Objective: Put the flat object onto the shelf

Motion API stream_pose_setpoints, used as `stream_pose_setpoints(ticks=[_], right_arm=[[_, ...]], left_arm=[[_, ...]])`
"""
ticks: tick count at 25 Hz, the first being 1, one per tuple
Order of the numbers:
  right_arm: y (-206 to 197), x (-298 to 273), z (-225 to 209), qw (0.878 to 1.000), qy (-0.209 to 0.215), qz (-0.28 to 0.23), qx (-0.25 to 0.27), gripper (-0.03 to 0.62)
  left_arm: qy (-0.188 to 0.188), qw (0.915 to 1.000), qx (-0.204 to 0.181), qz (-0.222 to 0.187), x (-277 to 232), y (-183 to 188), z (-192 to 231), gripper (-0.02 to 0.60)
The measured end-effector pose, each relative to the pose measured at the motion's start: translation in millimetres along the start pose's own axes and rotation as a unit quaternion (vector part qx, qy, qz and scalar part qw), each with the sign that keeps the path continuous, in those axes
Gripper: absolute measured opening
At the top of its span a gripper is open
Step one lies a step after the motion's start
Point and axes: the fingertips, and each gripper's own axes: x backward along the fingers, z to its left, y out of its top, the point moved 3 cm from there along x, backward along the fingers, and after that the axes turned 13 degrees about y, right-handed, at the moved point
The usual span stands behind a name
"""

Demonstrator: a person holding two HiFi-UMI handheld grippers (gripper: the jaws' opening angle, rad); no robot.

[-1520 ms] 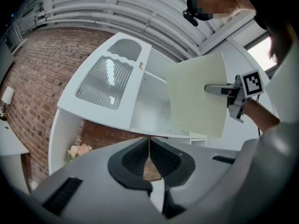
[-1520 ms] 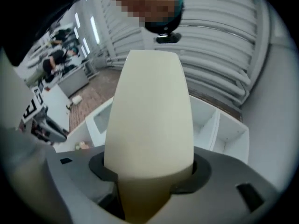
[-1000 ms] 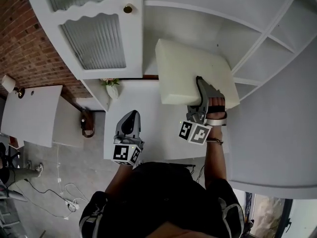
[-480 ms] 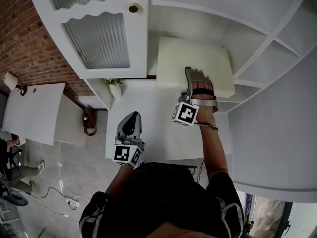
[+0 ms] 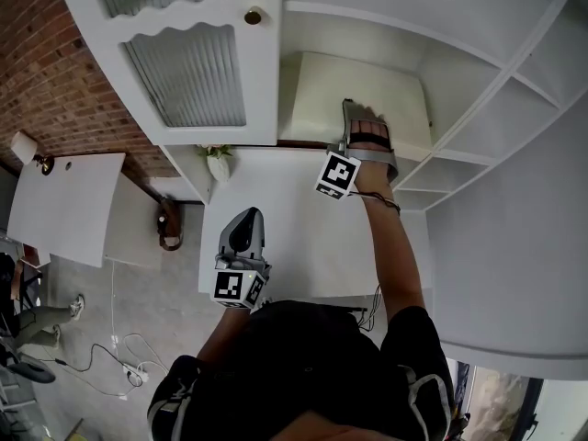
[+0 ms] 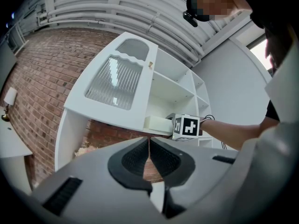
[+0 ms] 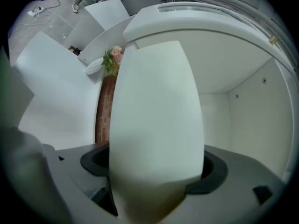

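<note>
The flat object is a cream foam slab point(image 5: 367, 95). It lies in a compartment of the white shelf unit point(image 5: 358, 39), its near edge at the shelf's front. My right gripper point(image 5: 364, 125) reaches in over that near edge. In the right gripper view the slab point(image 7: 156, 101) fills the gap between the jaws of that gripper point(image 7: 156, 174), which are opening; the shelf wall point(image 7: 238, 78) shows behind. My left gripper point(image 5: 243, 220) hangs low over the white table, shut and empty. The left gripper view shows its jaws closed point(image 6: 149, 152), with the slab point(image 6: 156, 122) far off.
A cabinet door with ribbed glass point(image 5: 184, 72) and a brass knob point(image 5: 253, 15) stands open left of the compartment. A small vase of flowers point(image 5: 219, 162) sits below it. More shelf compartments point(image 5: 496, 108) lie to the right. The white table point(image 5: 294, 246) is beneath my arms.
My right gripper has pushed the slab away from me and deeper into the shelf compartment, where it now lies level instead of tilted. The left gripper has stayed put.
</note>
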Motion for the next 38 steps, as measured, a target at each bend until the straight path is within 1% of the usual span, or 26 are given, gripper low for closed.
stream_pose_setpoints(ticks=[3, 7, 9, 12, 14, 15, 16, 17, 18, 19, 20, 21, 23, 24, 25, 26, 27, 29, 30, 31, 32, 33, 36, 38], right_arm=[[1.0, -7.7, -4.1, 1.0, -0.001, 0.004, -0.002, 0.423], [0.3, -3.9, -3.8, 1.0, 0.0, -0.007, -0.001, 0.43], [-2.2, 7.8, -3.1, 1.0, -0.002, -0.012, -0.003, 0.43], [-1.4, 39.7, -2.0, 0.999, -0.026, -0.029, 0.005, 0.43], [1.0, 70.2, 2.7, 0.997, -0.048, -0.061, 0.003, 0.428], [1.2, 87.7, 5.6, 0.994, -0.061, -0.088, -0.01, 0.428], [0.1, 105.7, 8.2, 0.989, -0.072, -0.123, -0.037, 0.426], [-2.6, 123.1, 10.5, 0.98, -0.078, -0.165, -0.079, 0.426], [-7.1, 139.0, 13.3, 0.966, -0.074, -0.21, -0.134, 0.425], [-13.7, 152.4, 17.7, 0.946, -0.062, -0.252, -0.194, 0.423], [-22.2, 162.8, 23.9, 0.922, -0.046, -0.289, -0.252, 0.414], [-31.6, 169.8, 31.4, 0.897, -0.028, -0.32, -0.304, 0.383], [-48.8, 177.5, 46.8, 0.839, 0.004, -0.374, -0.394, 0.204], [-56.3, 179.6, 54.3, 0.808, 0.017, -0.394, -0.438, 0.183], [-63.6, 181.0, 62.0, 0.778, 0.028, -0.405, -0.479, 0.169], [-70.7, 182.4, 69.7, 0.751, 0.035, -0.411, -0.516, 0.153], [-77.2, 183.9, 77.4, 0.726, 0.04, -0.412, -0.55, 0.14], [-87.1, 187.0, 93.3, 0.68, 0.051, -0.411, -0.606, 0.105], [-90.1, 188.2, 101.9, 0.66, 0.06, -0.409, -0.627, 0.095], [-91.8, 188.9, 110.7, 0.645, 0.071, -0.406, -0.643, 0.082], [-92.2, 189.0, 119.5, 0.636, 0.08, -0.402, -0.654, 0.075], [-91.4, 188.9, 128.0, 0.633, 0.088, -0.397, -0.659, 0.066], [-86.2, 189.6, 148.8, 0.633, 0.103, -0.385, -0.664, 0.055], [-82.9, 189.5, 155.7, 0.634, 0.104, -0.382, -0.664, 0.043]], left_arm=[[0.004, 1.0, 0.002, -0.003, 3.7, -1.2, 0.8, 0.017], [0.002, 1.0, 0.005, 0.003, 11.2, -5.5, -6.6, 0.017], [0.001, 1.0, 0.004, 0.004, 14.8, -6.4, -9.2, 0.018], [0.004, 1.0, 0.003, 0.008, 18.6, -8.0, -11.0, 0.018], [0.006, 1.0, 0.004, 0.006, 19.7, -8.9, -14.0, 0.017], [0.005, 1.0, 0.004, 0.006, 20.3, -9.6, -16.0, 0.017], [0.003, 1.0, 0.004, 0.007, 20.6, -10.5, -18.2, 0.017], [0.0, 1.0, 0.003, 0.009, 20.4, -11.2, -20.7, 0.018], [-0.002, 0.9999, 0.002, 0.01, 19.8, -11.5, -23.6, 0.018], [-0.004, 0.9999, 0.001, 0.01, 19.0, -11.4, -27.1, 0.017], [-0.006, 0.9999, 0.0, 0.009, 18.2, -10.9, -31.0, 0.018], [-0.009, 0.9999, -0.001, 0.008, 17.5, -10.1, -35.2, 0.017], [-0.017, 0.9998, 0.0, 0.005, 16.5, -6.9, -44.0, 0.018], [-0.022, 0.9998, 0.003, 0.004, 16.5, -5.0, -48.9, 0.018], [-0.026, 0.9997, 0.003, 0.003, 17.0, -3.3, -53.9, 0.018], [-0.029, 0.9996, 0.002, 0.003, 17.6, -1.3, -59.4, 0.018], [-0.032, 0.9995, -0.001, 0.002, 18.2, 0.7, -65.2, 0.017], [-0.038, 0.9992, -0.008, -0.002, 19.2, 3.0, -76.2, 0.017], [-0.041, 0.9991, -0.011, -0.003, 19.6, 2.5, -81.1, 0.018], [-0.043, 0.999, -0.012, -0.002, 19.5, 0.9, -85.6, 0.017], [-0.045, 0.9989, -0.012, 0.0, 19.2, -1.7, -89.7, 0.018], [-0.048, 0.9988, -0.012, 0.003, 18.9, -4.9, -93.4, 0.018], [-0.056, 0.9983, -0.011, 0.014, 19.9, -14.1, -101.8, 0.017], [-0.059, 0.998, -0.011, 0.018, 20.0, -17.6, -104.7, 0.017]])
